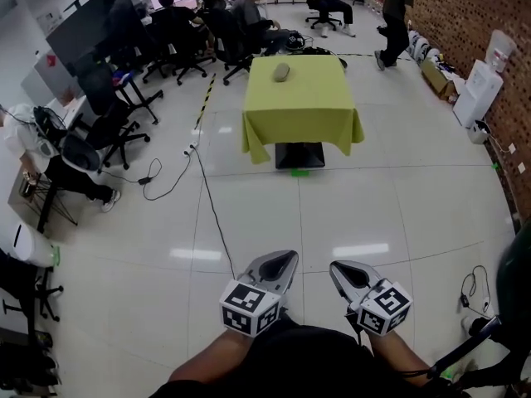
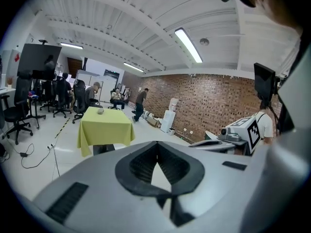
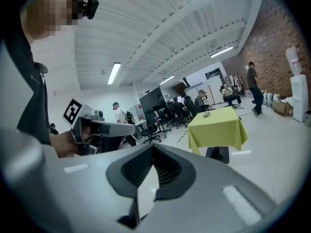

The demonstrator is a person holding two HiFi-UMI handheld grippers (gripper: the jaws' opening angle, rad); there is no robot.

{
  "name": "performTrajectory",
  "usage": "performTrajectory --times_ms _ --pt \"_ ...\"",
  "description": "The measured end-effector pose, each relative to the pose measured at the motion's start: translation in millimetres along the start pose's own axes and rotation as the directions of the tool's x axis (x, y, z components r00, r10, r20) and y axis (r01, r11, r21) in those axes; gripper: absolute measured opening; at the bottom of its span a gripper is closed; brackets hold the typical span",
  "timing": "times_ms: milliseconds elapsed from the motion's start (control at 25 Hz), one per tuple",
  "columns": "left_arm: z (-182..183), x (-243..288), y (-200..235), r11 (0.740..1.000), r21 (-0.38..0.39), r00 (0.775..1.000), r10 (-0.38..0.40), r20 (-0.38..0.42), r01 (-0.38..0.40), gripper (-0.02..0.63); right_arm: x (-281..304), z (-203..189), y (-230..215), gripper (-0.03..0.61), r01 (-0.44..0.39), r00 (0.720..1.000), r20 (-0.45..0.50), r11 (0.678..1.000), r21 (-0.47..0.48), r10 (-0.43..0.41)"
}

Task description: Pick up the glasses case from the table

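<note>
The grey glasses case [image 1: 280, 72] lies on the far part of a table draped in a yellow-green cloth [image 1: 300, 106], several floor tiles ahead of me. Both grippers hover over the tiled floor at the bottom of the head view, far short of the table. My left gripper [image 1: 286, 258] is shut with nothing in it, and so is my right gripper [image 1: 335, 267]. In the left gripper view the jaws [image 2: 156, 143] meet, with the table [image 2: 104, 127] and case [image 2: 100, 111] small beyond them. The right gripper view shows its closed jaws [image 3: 153, 147], the table [image 3: 217, 129] and the case [image 3: 206, 114].
Office chairs [image 1: 112, 135] and seated people [image 1: 253, 11] fill the back left. A black cable [image 1: 212, 206] runs across the floor toward me. A person [image 1: 397, 19] walks at the back right beside a brick wall [image 1: 473, 23] with a water dispenser [image 1: 483, 77].
</note>
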State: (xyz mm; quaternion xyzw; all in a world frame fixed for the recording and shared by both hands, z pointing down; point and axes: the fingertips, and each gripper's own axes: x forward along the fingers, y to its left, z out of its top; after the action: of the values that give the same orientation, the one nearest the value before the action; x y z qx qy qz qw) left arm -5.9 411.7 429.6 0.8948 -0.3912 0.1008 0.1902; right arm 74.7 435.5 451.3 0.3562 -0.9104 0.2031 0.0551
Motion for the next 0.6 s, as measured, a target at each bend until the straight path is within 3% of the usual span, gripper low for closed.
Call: performTrajectory --times_ms 200,600 --pt "26 2 49 1.000 0.006 1.000 -0.020 0.020 0.020 0.006 51 32 -4 0.003 0.016 1.000 0.008 0.999 -0.034 -0.016" --pt "43 0 140 0.999 0.003 0.998 -0.045 0.042 0.045 0.006 133 43 1 0.003 0.046 0.998 -0.027 0.997 -0.062 -0.047"
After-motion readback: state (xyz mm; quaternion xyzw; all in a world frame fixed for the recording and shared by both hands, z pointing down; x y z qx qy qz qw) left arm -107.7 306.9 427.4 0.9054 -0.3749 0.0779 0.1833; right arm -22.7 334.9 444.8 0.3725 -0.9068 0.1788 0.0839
